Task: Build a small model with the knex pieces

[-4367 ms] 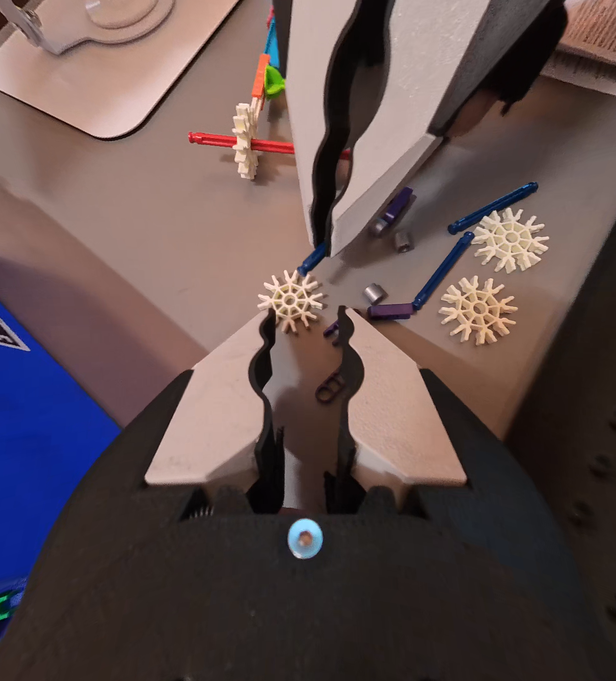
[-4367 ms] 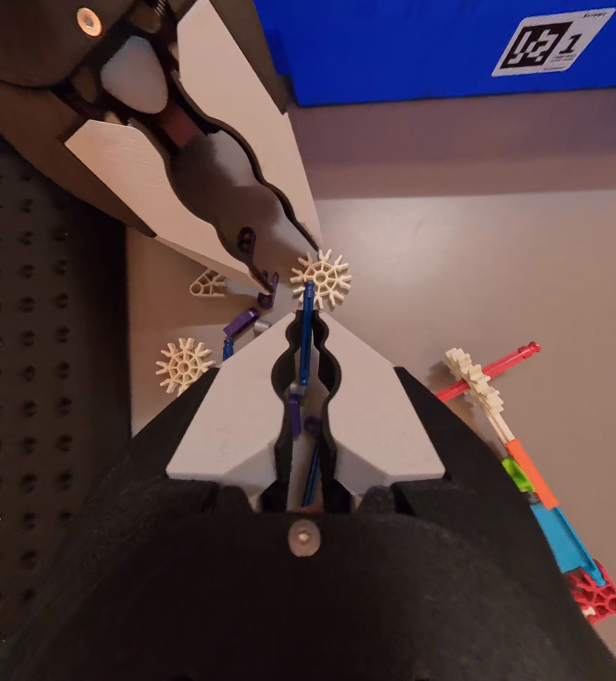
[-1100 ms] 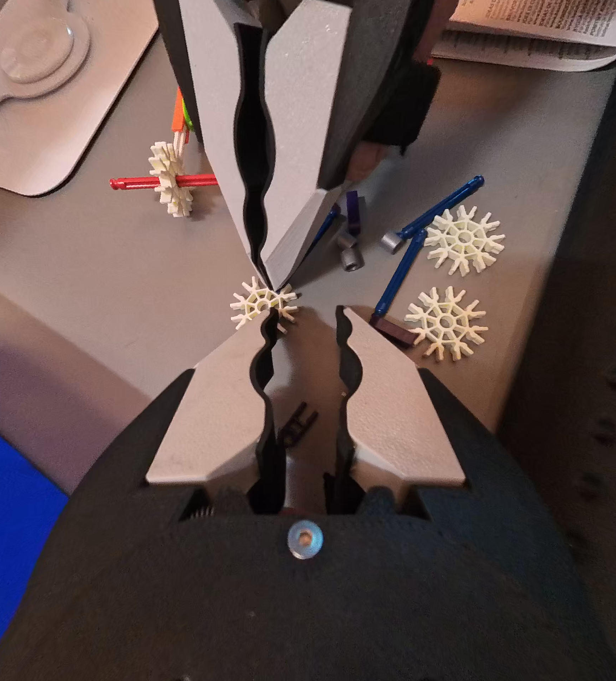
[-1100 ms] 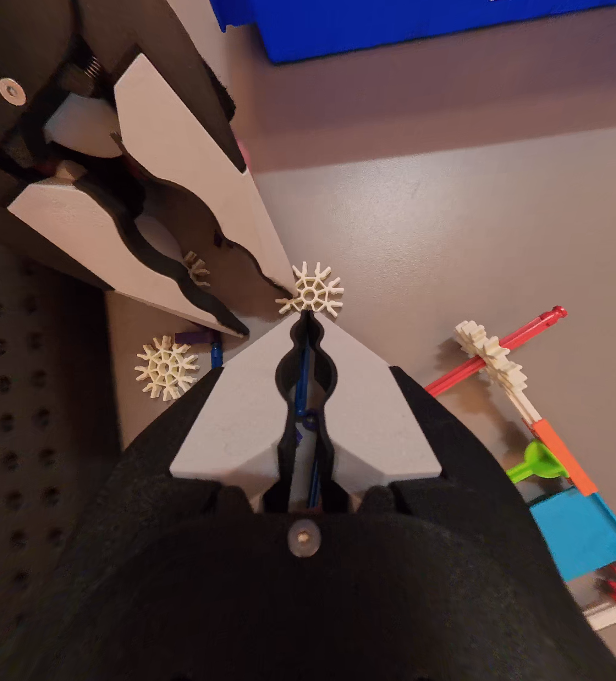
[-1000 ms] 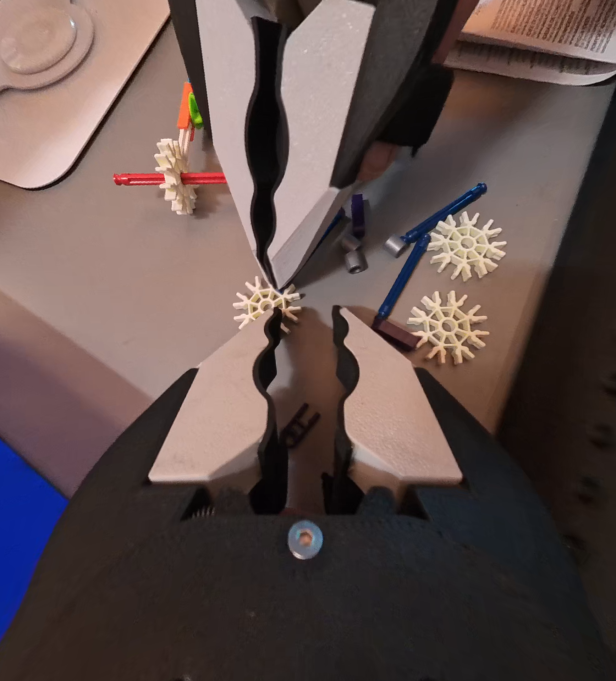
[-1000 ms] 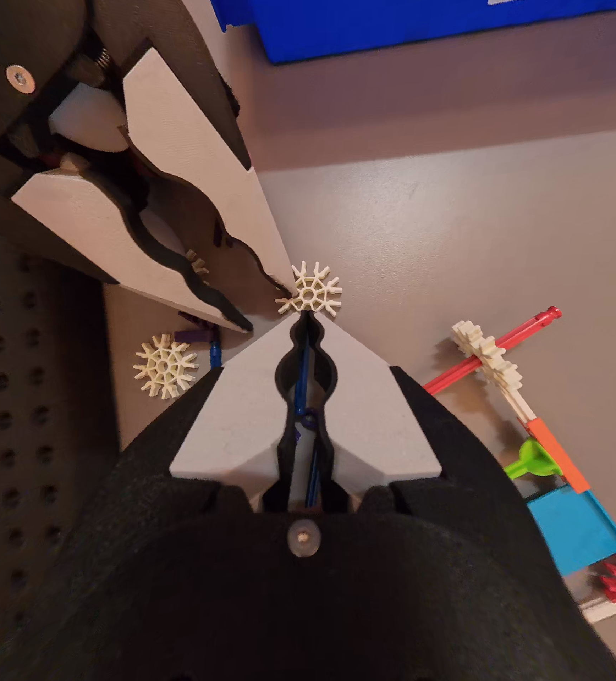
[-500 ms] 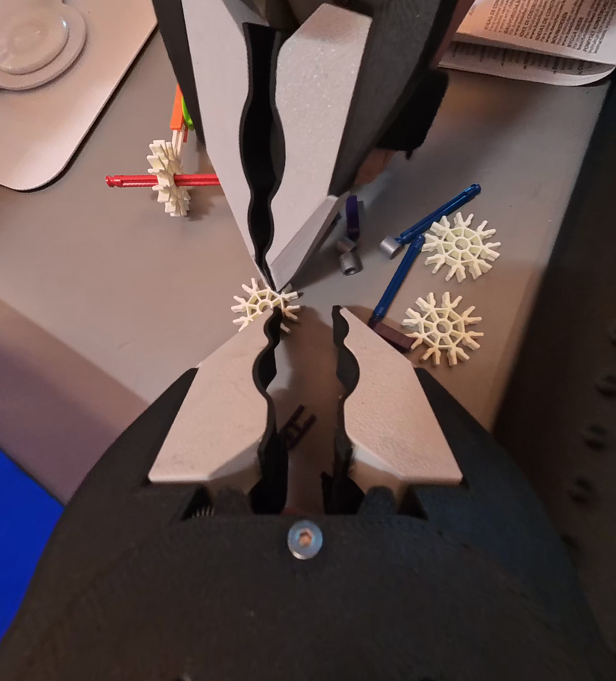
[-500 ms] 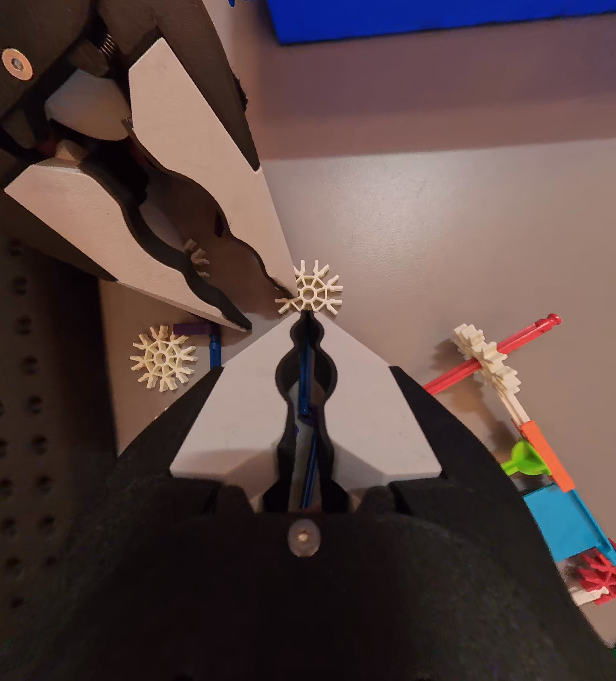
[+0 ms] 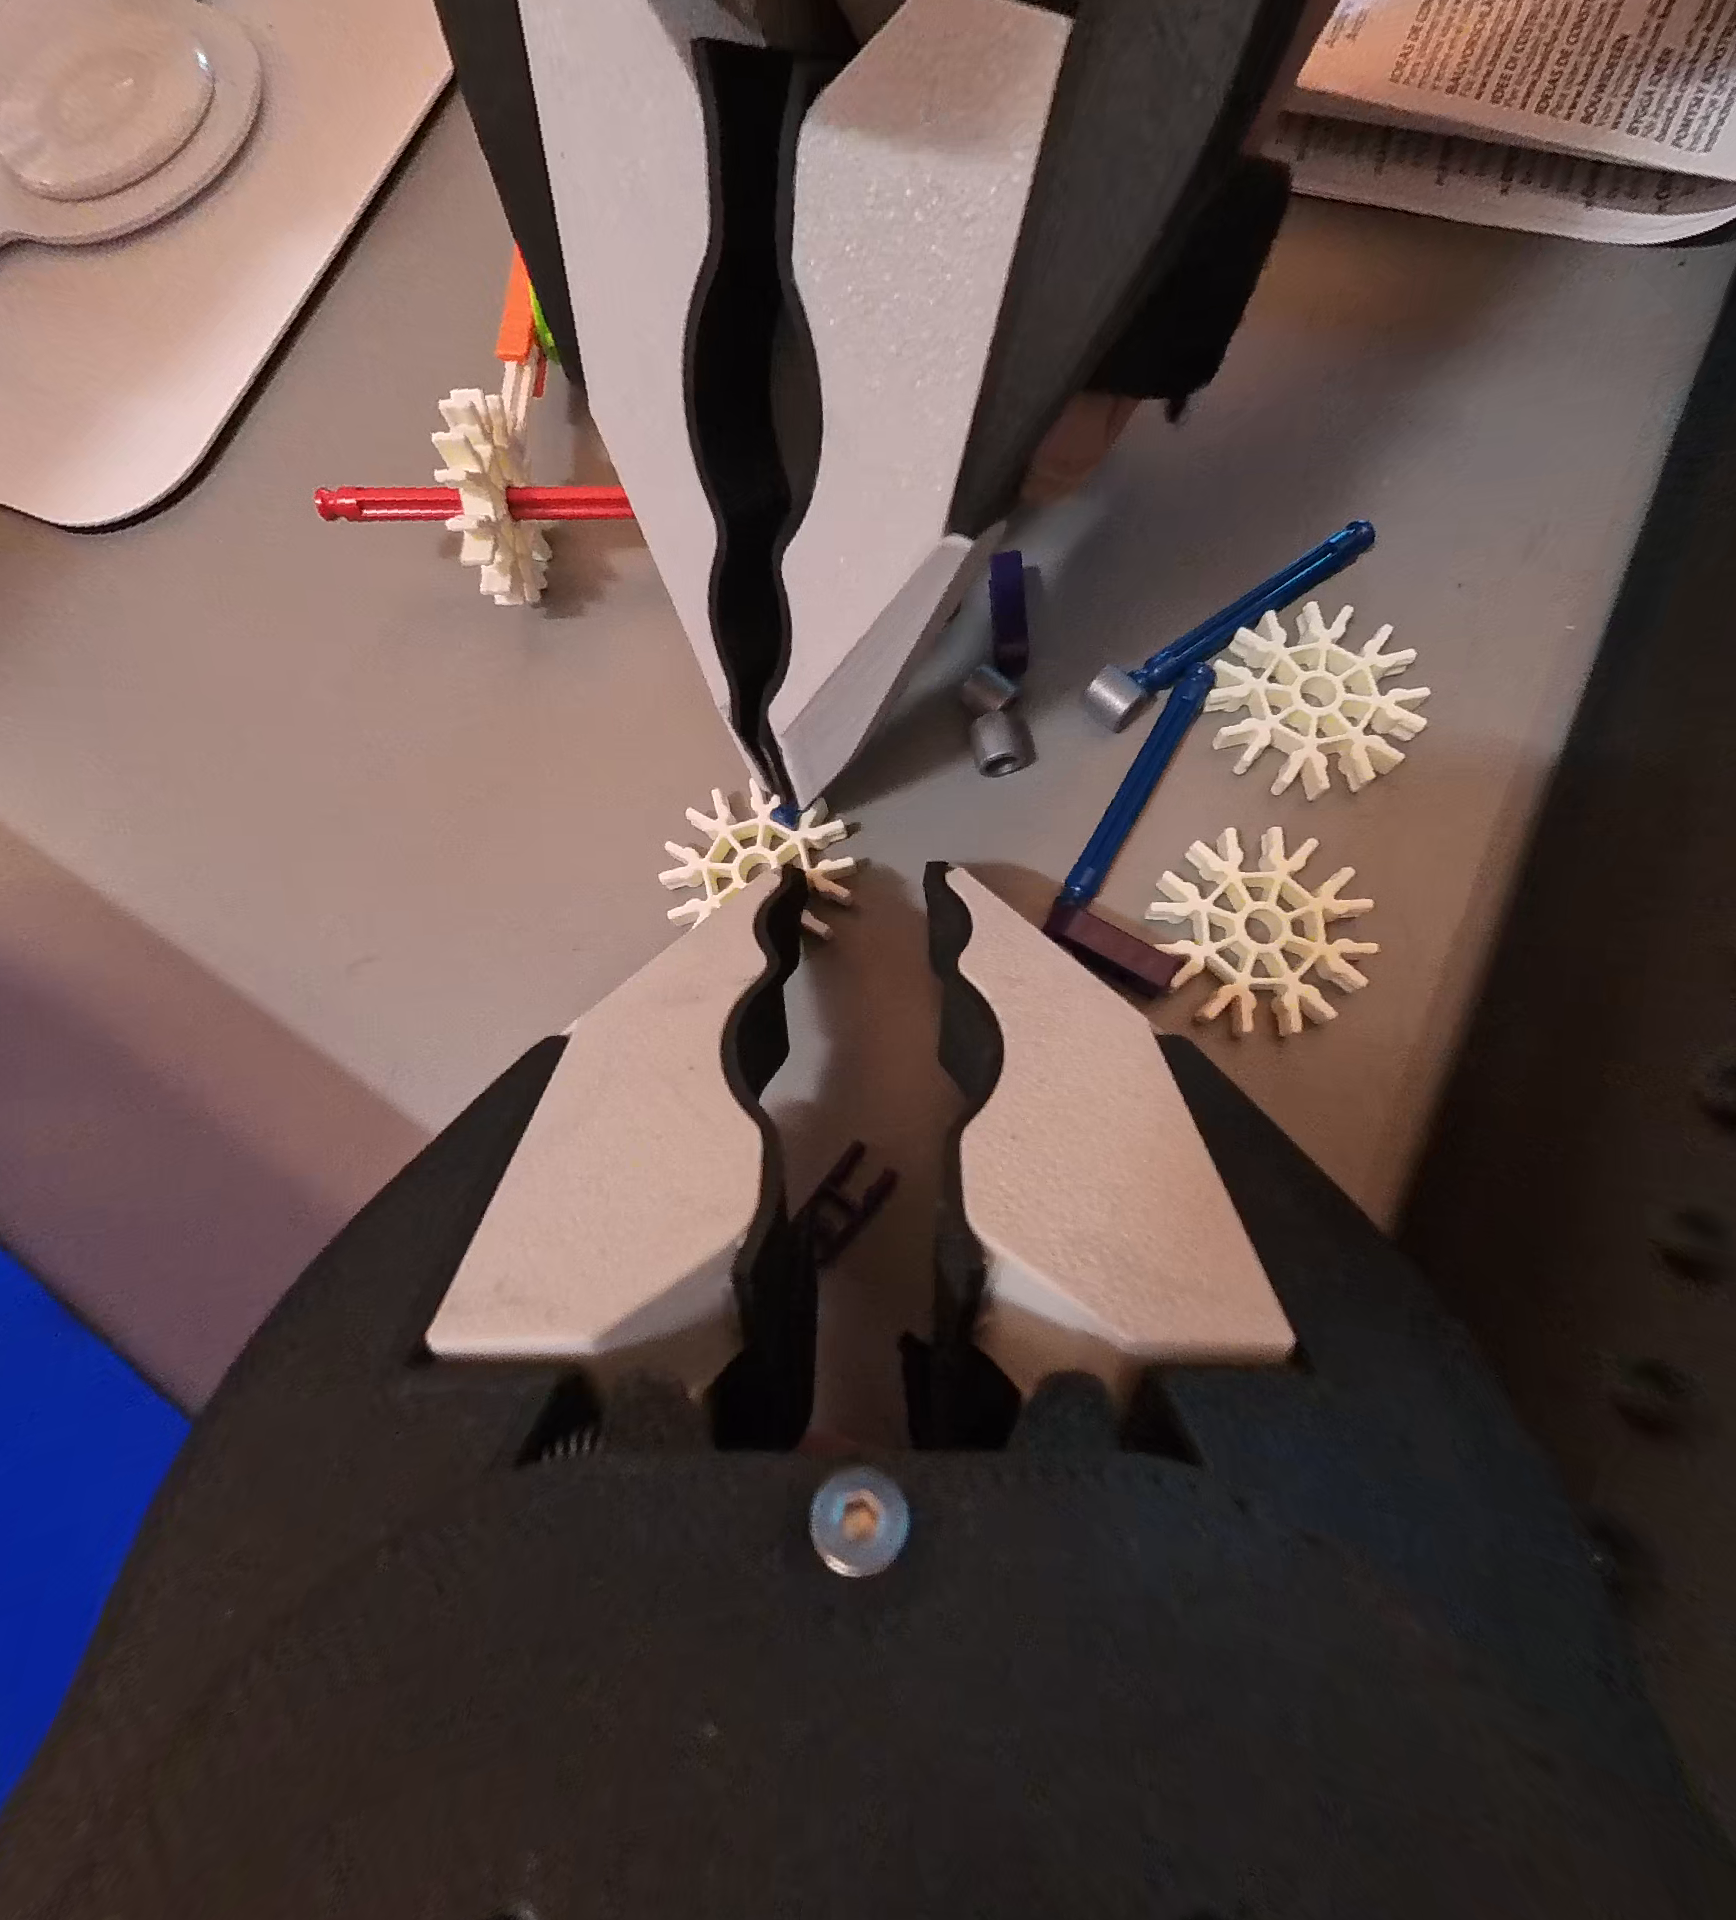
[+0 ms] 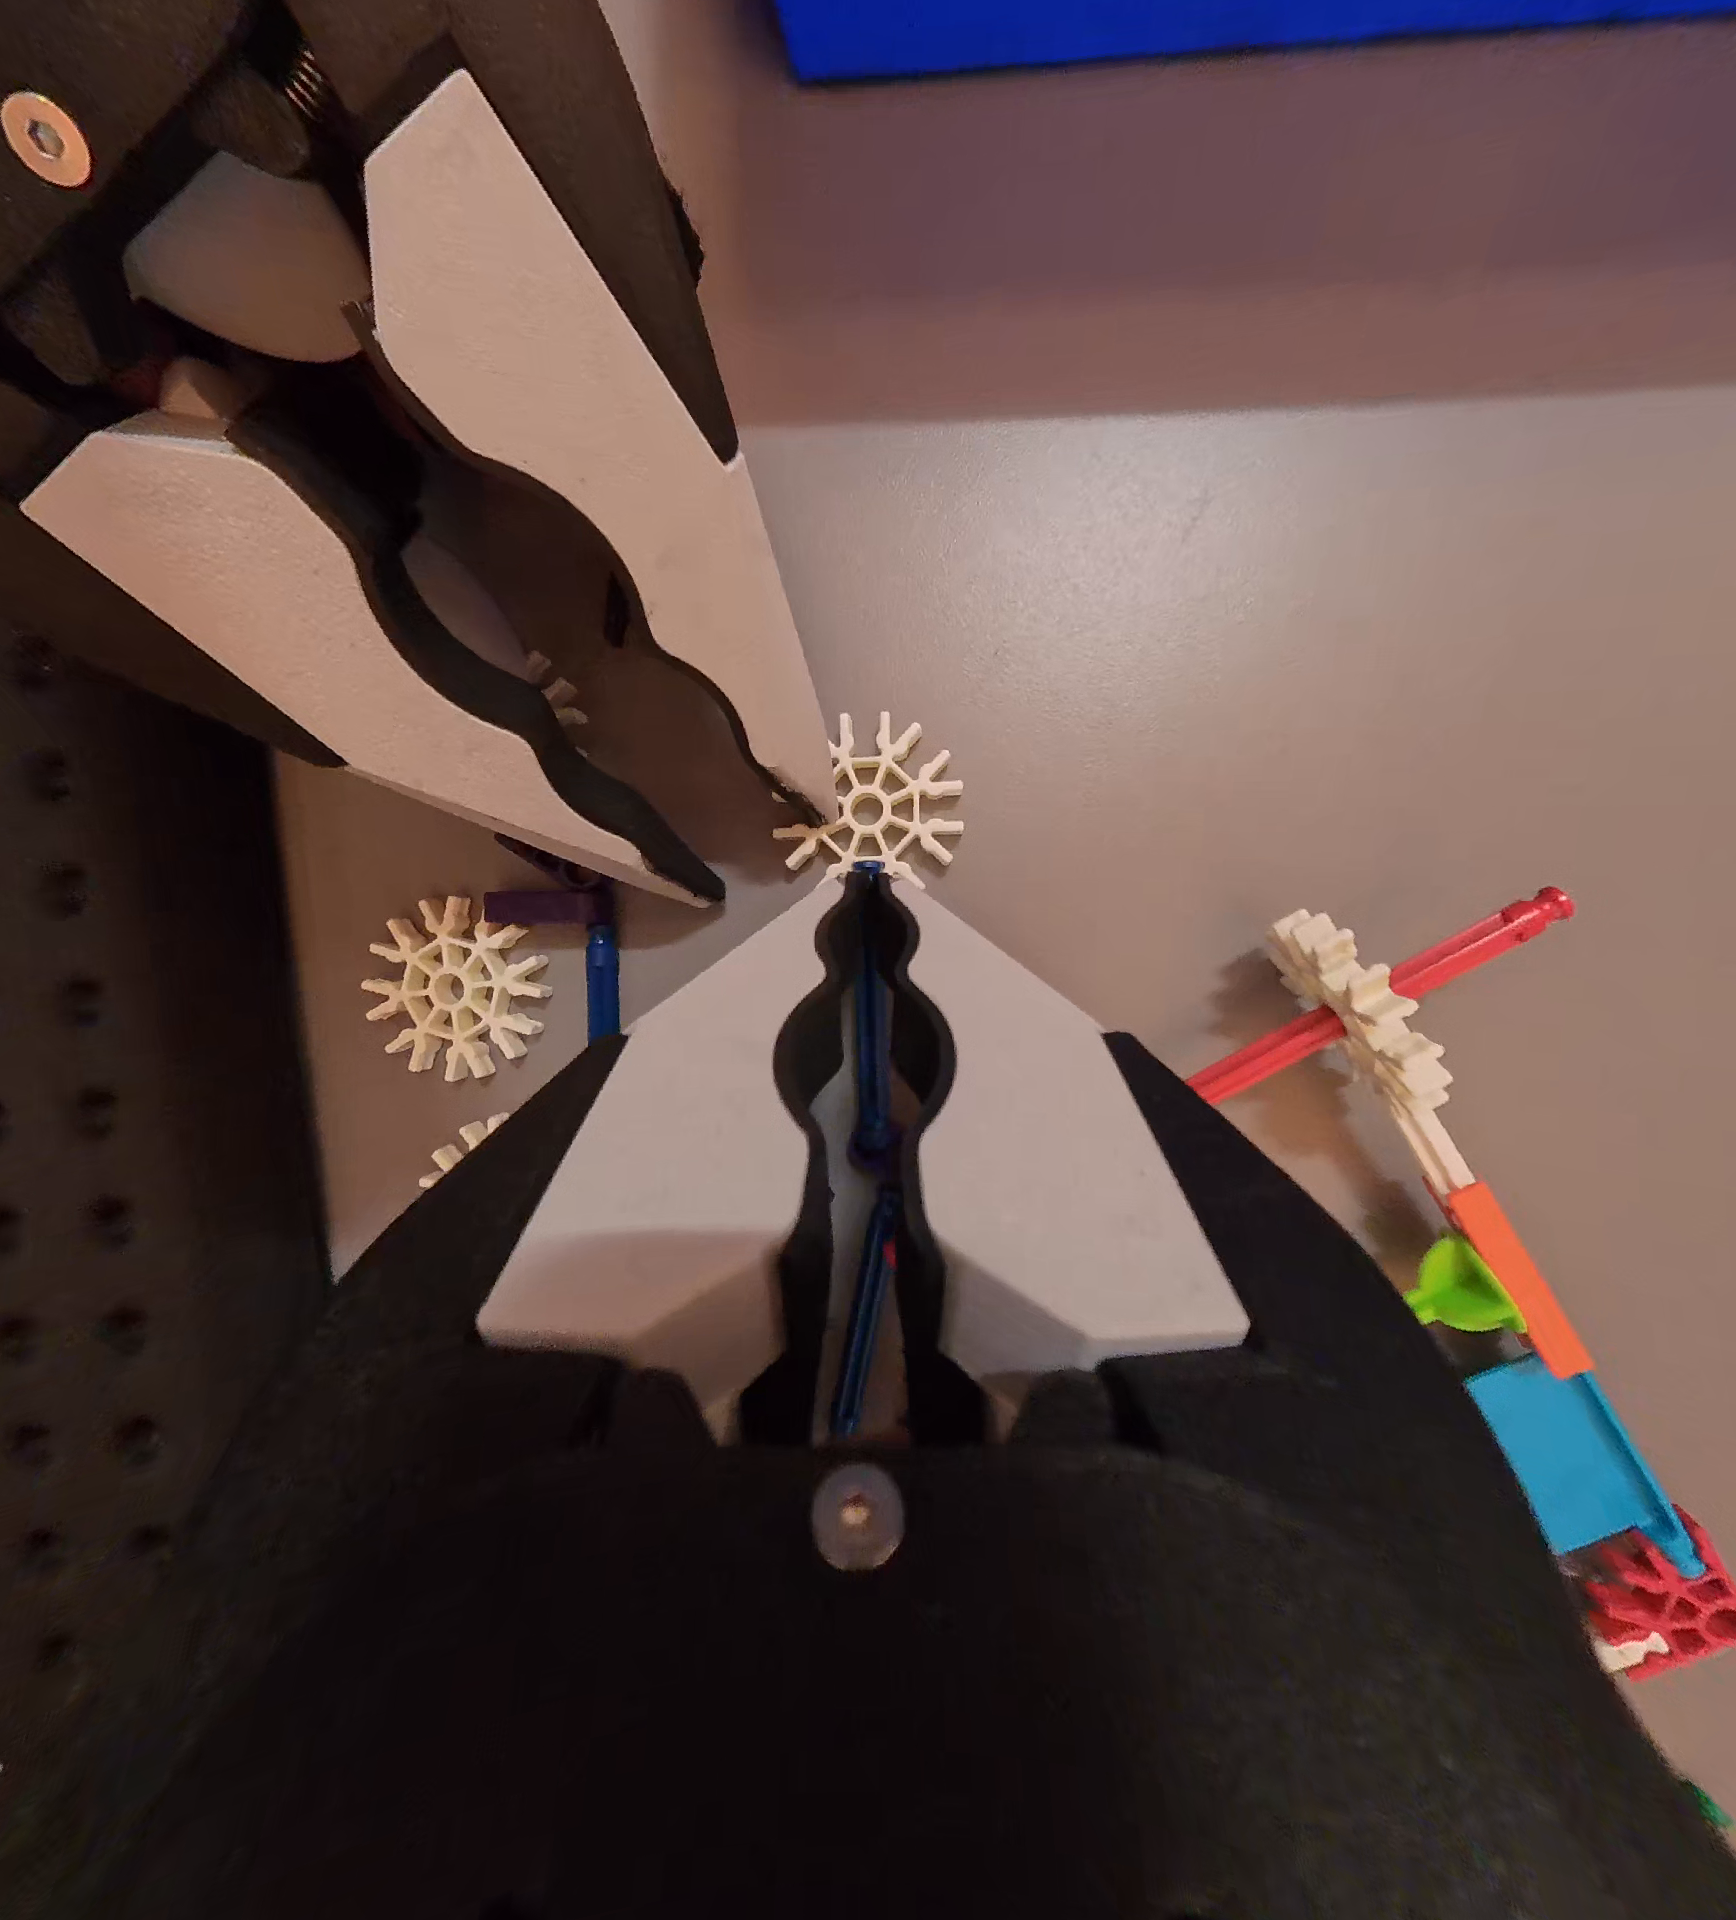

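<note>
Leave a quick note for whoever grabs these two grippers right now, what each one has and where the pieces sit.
Right gripper: jaws shut on a blue rod, whose tip meets the rim of a cream snowflake connector flat on the table.
Left gripper: jaws open, one finger touching that connector.
Two more snowflake connectors, loose blue rods and grey spacers lie to the left gripper's right.
Whether the rod is seated cannot be told.
</note>
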Motion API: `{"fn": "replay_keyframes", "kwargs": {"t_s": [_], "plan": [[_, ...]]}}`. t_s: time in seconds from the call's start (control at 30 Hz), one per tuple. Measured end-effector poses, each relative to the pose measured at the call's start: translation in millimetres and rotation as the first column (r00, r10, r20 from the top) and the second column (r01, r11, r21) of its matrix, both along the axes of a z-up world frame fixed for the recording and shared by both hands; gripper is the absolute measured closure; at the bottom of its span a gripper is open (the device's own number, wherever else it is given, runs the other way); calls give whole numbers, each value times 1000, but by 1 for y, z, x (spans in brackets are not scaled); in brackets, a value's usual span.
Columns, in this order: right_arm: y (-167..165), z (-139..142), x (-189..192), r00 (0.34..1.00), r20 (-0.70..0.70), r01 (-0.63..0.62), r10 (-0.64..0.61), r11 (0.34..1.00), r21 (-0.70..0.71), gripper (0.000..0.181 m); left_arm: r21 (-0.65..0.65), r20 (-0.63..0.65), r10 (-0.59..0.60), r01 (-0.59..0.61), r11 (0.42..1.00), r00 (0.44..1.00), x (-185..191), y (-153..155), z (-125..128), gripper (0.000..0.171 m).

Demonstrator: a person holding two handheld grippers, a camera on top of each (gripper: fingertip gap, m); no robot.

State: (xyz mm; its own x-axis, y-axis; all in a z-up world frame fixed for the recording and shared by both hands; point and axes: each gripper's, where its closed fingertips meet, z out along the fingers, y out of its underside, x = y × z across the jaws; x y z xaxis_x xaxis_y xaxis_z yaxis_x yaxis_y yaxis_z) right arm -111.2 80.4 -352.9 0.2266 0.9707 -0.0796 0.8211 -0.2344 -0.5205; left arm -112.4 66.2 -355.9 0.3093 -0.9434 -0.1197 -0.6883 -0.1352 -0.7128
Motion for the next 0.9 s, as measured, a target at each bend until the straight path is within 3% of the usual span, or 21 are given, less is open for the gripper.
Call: {"fn": "replay_keyframes", "kwargs": {"t_s": [0.57, 0.9], "plan": [[1, -3, -2, 999, 21, -38, 41, 991, -125, 181, 14, -13, 20, -20, 1000, 1000, 0, 5, -1, 160], [2, -2, -3, 998, -52, -31, 28, 997, -65, 181, 15, -7, 29, -29, 999, 1000, -1, 7, -1, 163]]}}
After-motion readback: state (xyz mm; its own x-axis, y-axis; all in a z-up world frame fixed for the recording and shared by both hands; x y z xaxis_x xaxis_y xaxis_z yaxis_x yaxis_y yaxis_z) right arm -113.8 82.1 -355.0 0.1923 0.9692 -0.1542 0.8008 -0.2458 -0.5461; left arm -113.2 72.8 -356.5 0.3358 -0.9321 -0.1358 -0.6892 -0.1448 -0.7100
